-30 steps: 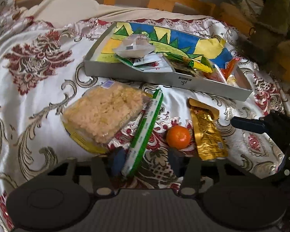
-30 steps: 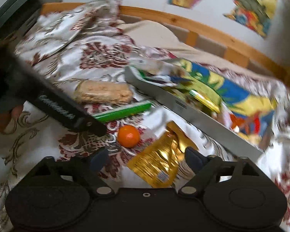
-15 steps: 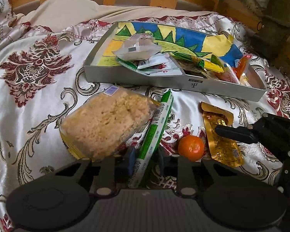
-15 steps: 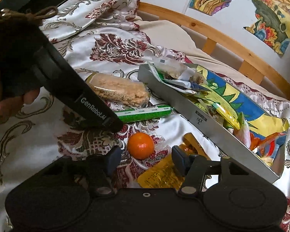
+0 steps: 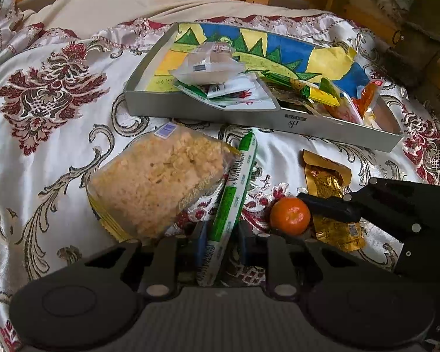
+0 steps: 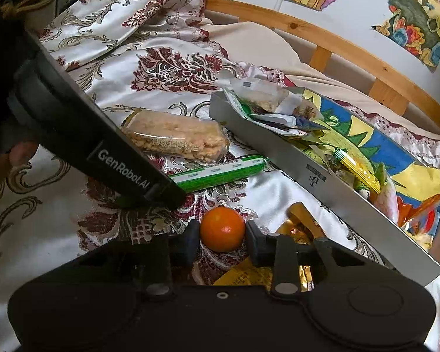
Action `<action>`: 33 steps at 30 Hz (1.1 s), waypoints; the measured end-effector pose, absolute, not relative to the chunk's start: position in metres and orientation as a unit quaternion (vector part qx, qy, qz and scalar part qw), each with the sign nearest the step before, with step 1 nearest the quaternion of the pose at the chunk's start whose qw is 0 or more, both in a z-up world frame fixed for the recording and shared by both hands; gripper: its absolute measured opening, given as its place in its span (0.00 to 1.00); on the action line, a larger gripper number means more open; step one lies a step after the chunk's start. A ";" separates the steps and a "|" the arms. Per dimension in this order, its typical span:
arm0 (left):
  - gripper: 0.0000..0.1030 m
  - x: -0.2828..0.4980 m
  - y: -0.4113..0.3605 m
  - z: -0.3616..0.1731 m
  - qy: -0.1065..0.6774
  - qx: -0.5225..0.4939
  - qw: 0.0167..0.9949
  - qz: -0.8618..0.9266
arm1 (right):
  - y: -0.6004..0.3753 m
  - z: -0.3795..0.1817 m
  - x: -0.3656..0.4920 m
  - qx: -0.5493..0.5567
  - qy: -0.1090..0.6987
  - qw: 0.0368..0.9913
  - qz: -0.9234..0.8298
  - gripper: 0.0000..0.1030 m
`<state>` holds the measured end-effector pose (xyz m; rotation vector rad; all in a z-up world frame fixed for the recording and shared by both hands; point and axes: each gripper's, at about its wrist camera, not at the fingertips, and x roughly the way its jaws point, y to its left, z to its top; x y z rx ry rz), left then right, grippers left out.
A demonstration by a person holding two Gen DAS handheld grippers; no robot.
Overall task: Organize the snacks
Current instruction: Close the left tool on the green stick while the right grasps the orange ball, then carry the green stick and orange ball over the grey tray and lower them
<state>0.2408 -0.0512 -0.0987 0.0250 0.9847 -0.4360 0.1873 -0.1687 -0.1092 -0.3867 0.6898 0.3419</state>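
On the patterned bedspread lies a green snack stick (image 5: 237, 187) with its near end between the pads of my left gripper (image 5: 221, 234). The jaws are closing and the pads touch both of its sides. A small orange (image 6: 222, 228) sits between the pads of my right gripper (image 6: 221, 231), whose jaws are closing too, with the pads against the fruit. In the left wrist view that orange (image 5: 290, 215) shows beside one black finger (image 5: 328, 205) of the right gripper. A grey tray (image 5: 249, 117) of several snack packets stands behind.
A clear bag of puffed rice cake (image 5: 161, 184) lies left of the stick. A gold foil pouch (image 5: 331, 182) lies right of the orange, partly under the right gripper. A wooden bed rail (image 6: 337, 41) runs behind the tray. A hand (image 6: 17, 152) holds the left gripper.
The left jaws have narrowed onto the green stick. The right gripper has shifted from over the gold pouch to the orange, and its jaws have narrowed around it.
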 end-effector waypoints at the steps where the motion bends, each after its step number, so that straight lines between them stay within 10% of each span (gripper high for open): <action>1: 0.22 0.240 -0.052 -0.098 0.473 0.010 0.856 -0.207 | -0.169 -0.108 0.187 -0.188 0.336 0.909 0.161 0.34; 19: 0.17 0.208 -0.015 -0.093 0.550 -0.190 0.779 -0.233 | -0.225 -0.038 0.149 -0.090 0.320 0.941 0.066 0.34; 33: 0.17 0.190 -0.022 -0.032 0.407 -0.163 0.862 -0.254 | -0.240 -0.006 0.123 -0.049 0.257 0.964 0.043 0.34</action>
